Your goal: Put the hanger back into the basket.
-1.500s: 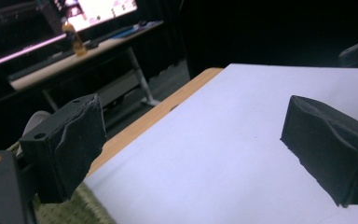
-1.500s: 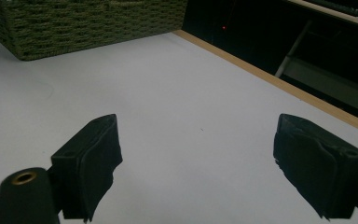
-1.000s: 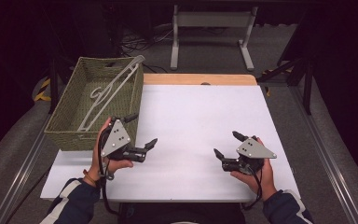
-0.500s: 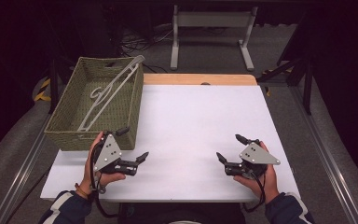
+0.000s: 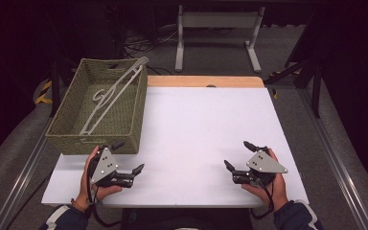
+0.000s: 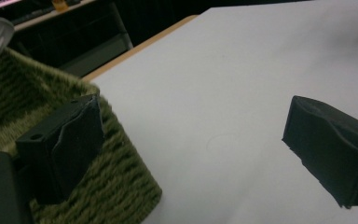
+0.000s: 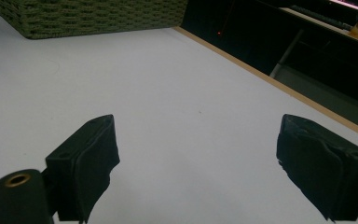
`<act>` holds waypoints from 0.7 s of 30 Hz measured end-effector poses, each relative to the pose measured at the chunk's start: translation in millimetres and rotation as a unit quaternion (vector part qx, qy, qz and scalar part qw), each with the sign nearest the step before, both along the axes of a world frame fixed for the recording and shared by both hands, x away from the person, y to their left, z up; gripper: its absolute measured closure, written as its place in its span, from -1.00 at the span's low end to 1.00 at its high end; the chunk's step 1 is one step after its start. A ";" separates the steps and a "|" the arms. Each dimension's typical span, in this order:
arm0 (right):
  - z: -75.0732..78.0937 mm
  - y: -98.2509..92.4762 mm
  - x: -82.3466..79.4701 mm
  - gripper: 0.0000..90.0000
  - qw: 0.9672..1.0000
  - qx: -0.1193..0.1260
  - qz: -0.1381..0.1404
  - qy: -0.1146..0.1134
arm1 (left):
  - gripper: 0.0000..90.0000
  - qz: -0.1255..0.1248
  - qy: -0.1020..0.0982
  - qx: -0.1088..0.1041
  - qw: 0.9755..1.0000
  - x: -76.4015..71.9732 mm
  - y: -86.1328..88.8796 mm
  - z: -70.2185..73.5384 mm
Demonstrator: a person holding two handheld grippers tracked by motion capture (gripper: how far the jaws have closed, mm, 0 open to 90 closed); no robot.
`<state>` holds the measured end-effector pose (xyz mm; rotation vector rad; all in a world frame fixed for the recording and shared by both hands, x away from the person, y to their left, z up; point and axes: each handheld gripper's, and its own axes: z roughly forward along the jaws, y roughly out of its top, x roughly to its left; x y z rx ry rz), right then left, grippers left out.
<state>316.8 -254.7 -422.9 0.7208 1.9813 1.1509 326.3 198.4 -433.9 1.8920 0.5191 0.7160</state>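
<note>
Fingers of both grippers (image 5: 128,157) (image 5: 237,154) spread wide, empty, beside the woven green basket (image 5: 67,136) cradling a pale plastic hanger (image 5: 115,95)

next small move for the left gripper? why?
Probably lift the left gripper forward over the near wall of the basket, toward the hanger. Its fingers stand wide open and empty, right beside the basket's near corner. The hanger lies slanted inside, its top end resting on the far rim. The right gripper is open too, farther off on the white table.
</note>
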 end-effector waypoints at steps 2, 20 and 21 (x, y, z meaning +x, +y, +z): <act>-2.0 0.0 0.4 -0.72 1.000 0.000 -0.001 0.002 | -0.88 0.001 0.008 0.002 1.000 -0.4 2.1 -3.4; -4.1 -3.5 -0.8 -0.74 1.000 0.003 -0.006 0.005 | -0.89 0.012 0.033 -0.027 0.999 0.0 14.2 -8.6; -3.6 -4.8 -2.7 -0.73 1.000 0.005 -0.009 0.005 | -0.89 0.009 0.030 -0.024 0.999 0.0 13.3 -8.3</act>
